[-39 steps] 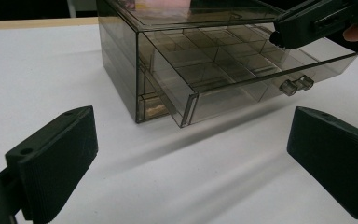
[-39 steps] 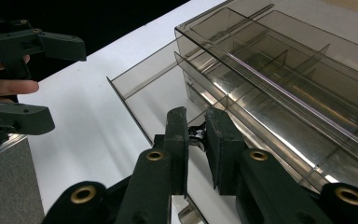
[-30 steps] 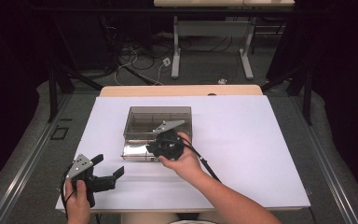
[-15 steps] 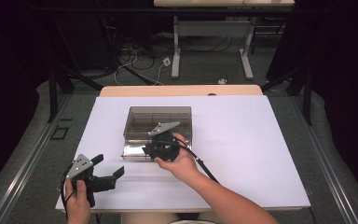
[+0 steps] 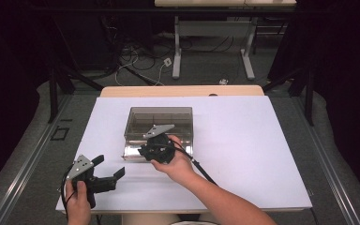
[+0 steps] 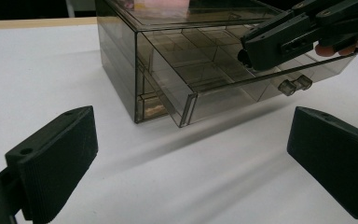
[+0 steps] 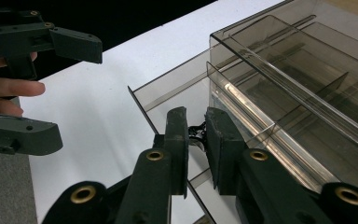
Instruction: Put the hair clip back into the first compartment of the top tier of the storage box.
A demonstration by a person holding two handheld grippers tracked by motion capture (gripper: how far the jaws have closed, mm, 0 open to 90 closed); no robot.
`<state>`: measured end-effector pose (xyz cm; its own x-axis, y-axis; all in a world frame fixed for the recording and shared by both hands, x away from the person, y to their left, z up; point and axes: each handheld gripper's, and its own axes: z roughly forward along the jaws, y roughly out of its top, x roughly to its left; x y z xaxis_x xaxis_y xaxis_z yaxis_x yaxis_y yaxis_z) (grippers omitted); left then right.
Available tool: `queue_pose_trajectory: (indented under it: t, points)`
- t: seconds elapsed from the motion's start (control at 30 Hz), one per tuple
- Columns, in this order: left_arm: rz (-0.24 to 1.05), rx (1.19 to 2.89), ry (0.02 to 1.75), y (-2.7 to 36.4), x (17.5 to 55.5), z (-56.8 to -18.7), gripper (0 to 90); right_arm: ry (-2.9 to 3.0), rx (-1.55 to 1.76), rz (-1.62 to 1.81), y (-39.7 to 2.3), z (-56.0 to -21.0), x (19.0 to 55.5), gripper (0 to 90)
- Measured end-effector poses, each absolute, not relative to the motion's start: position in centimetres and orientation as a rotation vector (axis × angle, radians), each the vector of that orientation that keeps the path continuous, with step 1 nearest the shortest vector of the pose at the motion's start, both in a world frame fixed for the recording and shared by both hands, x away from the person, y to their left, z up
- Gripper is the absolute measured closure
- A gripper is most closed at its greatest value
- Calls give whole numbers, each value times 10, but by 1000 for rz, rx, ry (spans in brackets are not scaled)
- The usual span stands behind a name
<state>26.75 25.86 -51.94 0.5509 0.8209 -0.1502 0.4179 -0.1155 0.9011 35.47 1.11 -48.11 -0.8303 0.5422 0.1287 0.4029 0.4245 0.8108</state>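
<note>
The right gripper [image 7: 196,133] has its two black jaws squeezed close together on the front wall of the drawer [image 7: 168,100]. One jaw is inside the drawer and the other is outside, with the thin clear wall pinched between them. In the high view this gripper [image 5: 157,149] sits at the near edge of the box [image 5: 159,123], held by the right hand [image 5: 176,164], and its cable trails back along the arm. In the left gripper view, it [image 6: 261,51] comes in from the top right and its tips meet the drawer's front wall just above the two small knobs [image 6: 294,85].

The left gripper [image 6: 191,154] has its jaws wide apart with nothing between them. It is over the bare table [image 6: 37,70] and points at the box corner. In the high view it [image 5: 108,171] is near the front left edge of the table, well apart from the box, held by the left hand [image 5: 77,204].

The box is smoky, see-through plastic and stands in the middle of the white table [image 5: 243,140]. Its bottom drawer [image 6: 214,70] is pulled out a little way toward the person. Thin walls split the drawer into small compartments.
</note>
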Motion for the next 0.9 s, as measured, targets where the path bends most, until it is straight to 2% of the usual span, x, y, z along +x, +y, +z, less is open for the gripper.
queue_pose_trajectory:
  t: [0.57, 0.9]
  points:
    - [472, 1730, 1041, 258, 268, -520, 19, 2535, 829, 1346, 15, -483, 354, 787]
    - [471, 1728, 1043, 258, 268, -520, 19, 2536, 814, 1346, 13, -482, 353, 696]
